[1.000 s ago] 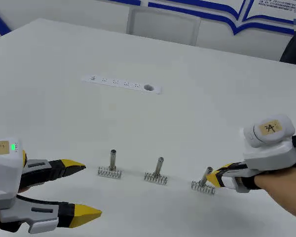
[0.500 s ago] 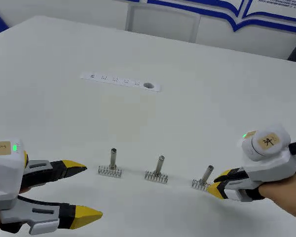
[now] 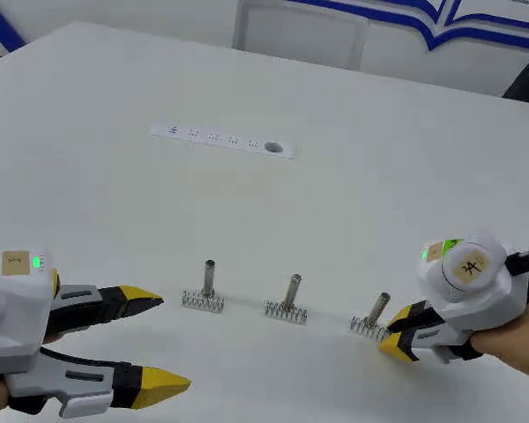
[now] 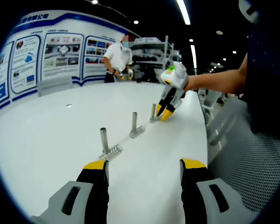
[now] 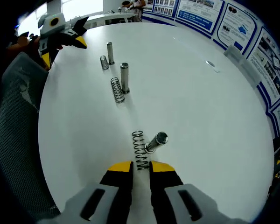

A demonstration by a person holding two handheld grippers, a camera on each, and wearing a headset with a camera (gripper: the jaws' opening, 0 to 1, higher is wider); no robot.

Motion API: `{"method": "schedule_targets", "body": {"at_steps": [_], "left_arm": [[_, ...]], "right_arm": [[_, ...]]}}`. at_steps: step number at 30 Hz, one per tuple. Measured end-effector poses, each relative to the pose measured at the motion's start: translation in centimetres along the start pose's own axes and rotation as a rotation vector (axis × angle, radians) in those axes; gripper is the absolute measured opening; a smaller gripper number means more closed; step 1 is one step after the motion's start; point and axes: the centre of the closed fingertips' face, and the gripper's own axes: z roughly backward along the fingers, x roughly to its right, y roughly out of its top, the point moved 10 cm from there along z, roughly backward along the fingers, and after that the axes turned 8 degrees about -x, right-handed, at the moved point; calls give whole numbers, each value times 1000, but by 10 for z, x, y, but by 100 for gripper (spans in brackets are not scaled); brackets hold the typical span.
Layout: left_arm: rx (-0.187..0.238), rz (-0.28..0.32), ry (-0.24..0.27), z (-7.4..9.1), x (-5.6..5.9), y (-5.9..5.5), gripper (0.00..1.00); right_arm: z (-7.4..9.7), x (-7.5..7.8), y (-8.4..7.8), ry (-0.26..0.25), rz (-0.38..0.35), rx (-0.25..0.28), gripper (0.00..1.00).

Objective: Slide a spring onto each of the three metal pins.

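Three short metal pins stand in a row on the white table: left pin (image 3: pixel 209 275), middle pin (image 3: pixel 293 289), right pin (image 3: pixel 379 307). A small coil spring lies flat at the foot of each: left spring (image 3: pixel 202 302), middle spring (image 3: pixel 286 311), right spring (image 3: pixel 368 328). My right gripper (image 3: pixel 395 332) sits low at the right spring's near end. In the right gripper view its jaws (image 5: pixel 141 166) stand a narrow gap apart around the end of that spring (image 5: pixel 139 148), beside its pin (image 5: pixel 157 139). My left gripper (image 3: pixel 163 342) hovers wide open, left of the row, holding nothing.
A white power strip (image 3: pixel 222 141) lies flat farther back on the table. The table's near edge (image 4: pixel 206 140) runs close beside the pins. A person (image 4: pixel 117 58) stands far off by wall posters.
My right gripper has sunk lower and drawn back a little to the near end of the right spring. The left gripper has stayed put. The head camera has shifted slightly.
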Motion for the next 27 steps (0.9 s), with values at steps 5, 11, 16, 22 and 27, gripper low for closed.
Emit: {"method": "schedule_targets", "body": {"at_steps": [5, 11, 16, 22, 27], "left_arm": [[-2, -2, -5, -2, 2, 1, 62], [-4, -7, -15, -5, 5, 2, 61], [-15, -23, -43, -12, 10, 2, 60], [-35, -59, -101, -26, 18, 6, 58], [-49, -100, -151, -37, 21, 12, 55]], "right_arm": [[-1, 1, 1, 11, 25, -15, 13], [0, -2, 2, 34, 24, -29, 12], [3, -11, 5, 45, 36, -27, 12], [8, -25, 11, 67, 56, -17, 12], [12, -41, 21, 98, 81, 5, 11]]}}
